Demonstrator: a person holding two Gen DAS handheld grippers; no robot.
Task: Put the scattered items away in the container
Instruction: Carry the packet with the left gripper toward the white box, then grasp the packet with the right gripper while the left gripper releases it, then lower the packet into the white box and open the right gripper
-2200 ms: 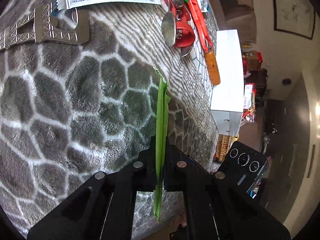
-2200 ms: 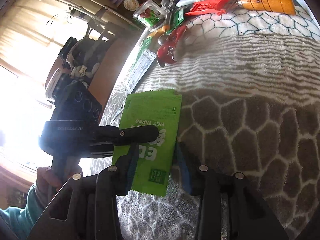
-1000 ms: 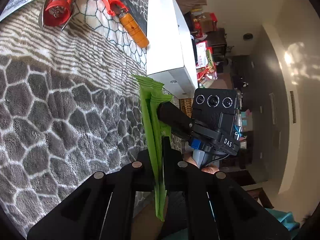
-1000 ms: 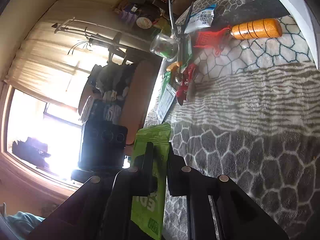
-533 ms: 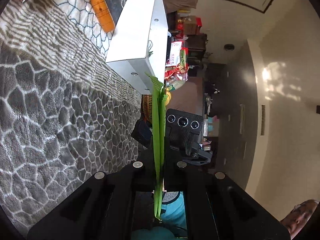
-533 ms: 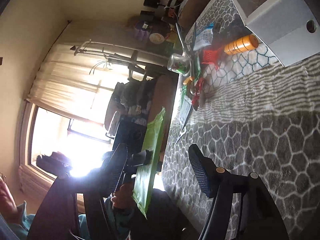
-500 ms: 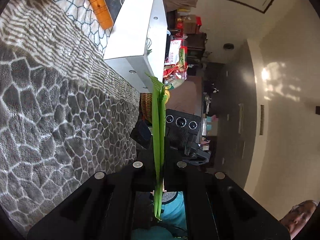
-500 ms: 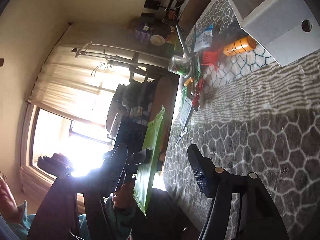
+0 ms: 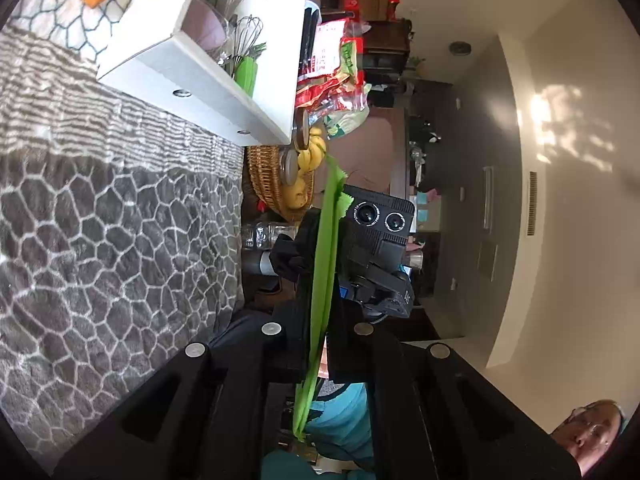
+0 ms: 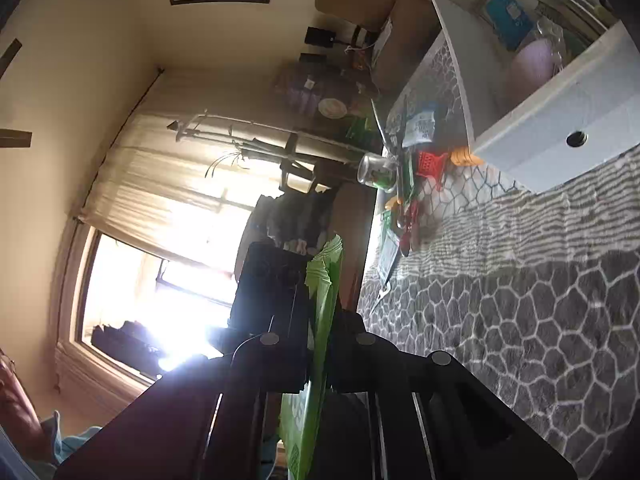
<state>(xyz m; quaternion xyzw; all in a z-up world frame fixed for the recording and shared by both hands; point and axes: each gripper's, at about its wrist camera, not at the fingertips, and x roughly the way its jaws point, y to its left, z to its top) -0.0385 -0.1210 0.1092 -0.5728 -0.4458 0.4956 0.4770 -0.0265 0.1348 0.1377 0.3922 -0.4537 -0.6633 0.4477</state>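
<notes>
1. Our left gripper [image 9: 316, 344] is clamped on the green wet-wipes packet [image 9: 322, 264], held edge-on above the patterned blanket [image 9: 100, 240].
2. Our right gripper [image 10: 318, 360] pinches the same packet.
3. The white container [image 9: 208, 76] sits well ahead.

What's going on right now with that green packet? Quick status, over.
Left gripper and right gripper both shut on green wipes packet. Packet airborne, short of white box. Nothing in the way.

The packet [image 9: 322, 264] is bright green. The container [image 9: 208, 80], just beyond the stripes, is plain white. The blanket [image 9: 100, 248] beneath it is grey with a white honeycomb pattern, turning to grey-and-white stripes nearer the container. Both grippers are black.
</notes>
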